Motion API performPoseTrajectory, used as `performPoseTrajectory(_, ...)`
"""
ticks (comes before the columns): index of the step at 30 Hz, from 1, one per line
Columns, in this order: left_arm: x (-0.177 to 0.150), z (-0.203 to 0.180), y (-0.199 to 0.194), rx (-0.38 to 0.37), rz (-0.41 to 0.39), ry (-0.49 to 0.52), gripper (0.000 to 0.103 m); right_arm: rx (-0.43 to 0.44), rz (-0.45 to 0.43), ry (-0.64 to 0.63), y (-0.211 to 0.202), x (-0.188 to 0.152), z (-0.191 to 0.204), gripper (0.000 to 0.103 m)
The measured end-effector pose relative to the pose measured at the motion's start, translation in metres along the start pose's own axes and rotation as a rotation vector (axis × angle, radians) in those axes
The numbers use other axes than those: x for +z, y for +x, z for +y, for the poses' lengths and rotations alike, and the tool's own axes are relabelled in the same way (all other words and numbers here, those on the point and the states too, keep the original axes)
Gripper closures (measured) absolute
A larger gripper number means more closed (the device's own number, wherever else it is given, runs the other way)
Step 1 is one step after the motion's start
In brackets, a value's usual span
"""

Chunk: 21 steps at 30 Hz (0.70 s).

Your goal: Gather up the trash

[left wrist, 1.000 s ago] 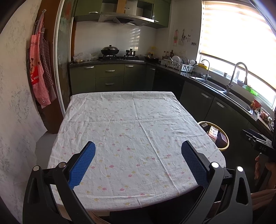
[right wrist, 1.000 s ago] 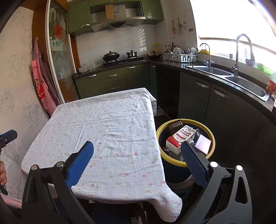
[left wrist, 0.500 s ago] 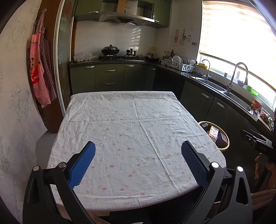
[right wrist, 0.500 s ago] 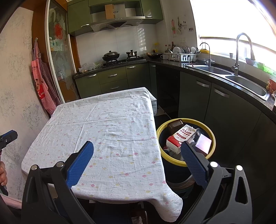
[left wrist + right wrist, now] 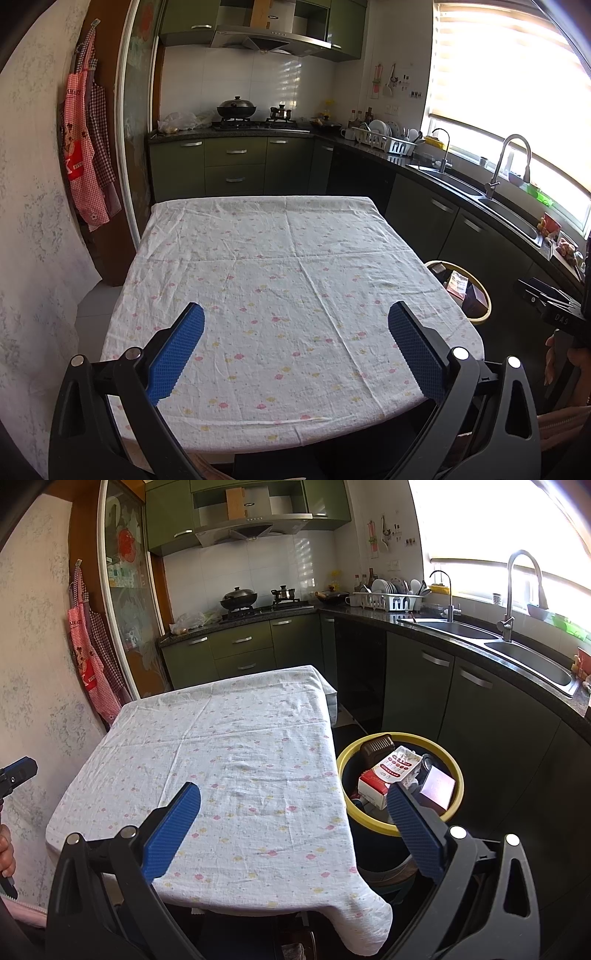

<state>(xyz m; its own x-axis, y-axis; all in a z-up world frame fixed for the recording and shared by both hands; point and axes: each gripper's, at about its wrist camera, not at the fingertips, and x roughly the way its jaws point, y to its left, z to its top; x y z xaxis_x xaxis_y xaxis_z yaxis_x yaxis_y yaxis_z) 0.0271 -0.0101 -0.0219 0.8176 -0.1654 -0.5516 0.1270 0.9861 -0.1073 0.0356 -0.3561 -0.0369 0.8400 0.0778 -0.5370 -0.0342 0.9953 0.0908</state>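
Observation:
A dark bin with a yellow rim [image 5: 345, 755] stands on the floor to the right of the table; it also shows in the left wrist view [image 5: 487, 300]. Inside lie a red and white carton [image 5: 388, 775], a brown box [image 5: 376, 747] and a purple packet [image 5: 437, 788]. The table's floral cloth [image 5: 295, 280] carries no loose items. My left gripper [image 5: 295, 332] is open and empty above the table's near edge. My right gripper [image 5: 295, 812] is open and empty over the table's near right corner, its right finger beside the bin.
Green cabinets and a dark counter with a sink [image 5: 524, 657] run along the right and back walls. A stove with a wok [image 5: 236, 110] stands at the back. Aprons [image 5: 86, 147] hang on the left wall. A narrow floor gap separates table and cabinets.

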Motion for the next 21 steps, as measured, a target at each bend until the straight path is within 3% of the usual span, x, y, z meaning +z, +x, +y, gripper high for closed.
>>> performPoseTrajectory(12,0.000,0.000,0.001,-0.007,-0.031,0.005,0.005,0.010,0.009,0.000,0.005,-0.001,0.002,0.007)
performPoseTrajectory(16,0.007,0.006,0.023,-0.024,0.035,-0.001,0.005,0.042,0.025,0.007,0.017,0.005,0.000,0.007)
performPoseTrajectory(21,0.022,0.037,0.088,-0.004,0.148,-0.064,0.005,0.103,0.080,-0.009,0.066,0.031,0.015,0.007)
